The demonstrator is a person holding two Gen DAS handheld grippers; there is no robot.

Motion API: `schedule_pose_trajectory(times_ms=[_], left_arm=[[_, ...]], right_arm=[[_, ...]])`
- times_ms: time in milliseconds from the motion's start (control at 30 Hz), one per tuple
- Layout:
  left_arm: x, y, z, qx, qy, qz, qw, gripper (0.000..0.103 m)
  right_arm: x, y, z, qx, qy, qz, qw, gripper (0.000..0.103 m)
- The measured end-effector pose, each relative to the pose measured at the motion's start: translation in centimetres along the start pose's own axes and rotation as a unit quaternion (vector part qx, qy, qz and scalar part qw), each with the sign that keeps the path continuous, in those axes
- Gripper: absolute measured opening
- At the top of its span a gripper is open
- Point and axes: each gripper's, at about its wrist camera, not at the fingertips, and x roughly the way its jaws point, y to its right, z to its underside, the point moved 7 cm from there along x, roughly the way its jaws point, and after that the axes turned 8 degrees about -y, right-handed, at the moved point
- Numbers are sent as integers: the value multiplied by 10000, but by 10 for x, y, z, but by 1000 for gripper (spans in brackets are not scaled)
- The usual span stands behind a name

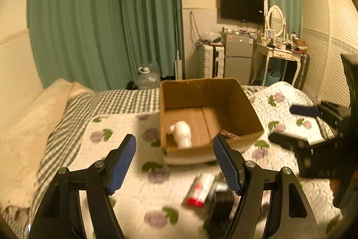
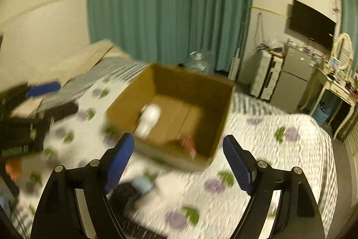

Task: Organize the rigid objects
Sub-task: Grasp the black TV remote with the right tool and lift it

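Observation:
An open cardboard box (image 1: pixel 243 102) stands on the floral quilt; it also shows in the right wrist view (image 2: pixel 223 109). A white bottle (image 1: pixel 183 131) lies inside it, also seen in the right wrist view (image 2: pixel 148 118), with a reddish packet (image 2: pixel 189 142) near the box's front wall. My left gripper (image 1: pixel 174 149) is open and empty, above the quilt in front of the box. A red-and-white tube (image 1: pixel 200 189) and a black object (image 1: pixel 220 203) lie on the quilt by its right finger. My right gripper (image 2: pixel 179 149) is open and empty, just before the box. A light blue item (image 2: pixel 141 185) lies near its left finger.
The other gripper shows at the right edge of the left wrist view (image 1: pixel 313 127) and at the left of the right wrist view (image 2: pixel 26 118). A striped blanket (image 1: pixel 100 102) and beige pillow (image 1: pixel 33 118) lie at the left. Suitcase (image 1: pixel 211 59), fridge (image 1: pixel 238 55) and dressing table (image 1: pixel 279 53) stand beyond the bed.

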Motion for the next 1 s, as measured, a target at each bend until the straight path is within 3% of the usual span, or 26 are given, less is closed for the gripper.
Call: schedule_pose_trajectory(times_ms=[167,300,433,533,633,700,800,900,1000], left_arm=[[-15,-9,46,-183,-213,-106,9995,75],[-1,-14,93,-368,-571,-7,9977,75],[19,-18,121,-350,-898,-78,9953,75],[26,-22,127,-387,-936,-116,9948,75],[27,-28,131,-419,-906,-132,9949,75],[29,-29,133,-443,-928,-121,9946,75],[30,-26,131,-384,-932,-95,9949,75],[31,-17,128,-220,-914,-61,9956,75],[35,0,123,-76,-889,22,9960,75]], right_arm=[[14,-50,63,-569,-529,-213,9968,84],[54,-79,108,-1033,-1217,-249,9869,84],[82,-89,123,-1227,-1636,-311,9784,83],[103,-94,129,-1315,-1890,-373,9724,80],[108,-95,128,-1123,-1875,-685,9734,65],[103,-94,127,-1125,-1798,-681,9749,46],[87,-93,123,-1066,-1595,-694,9790,26],[63,-80,109,-718,-1313,-728,9861,19],[41,-54,95,-321,-1004,-557,9929,19]])
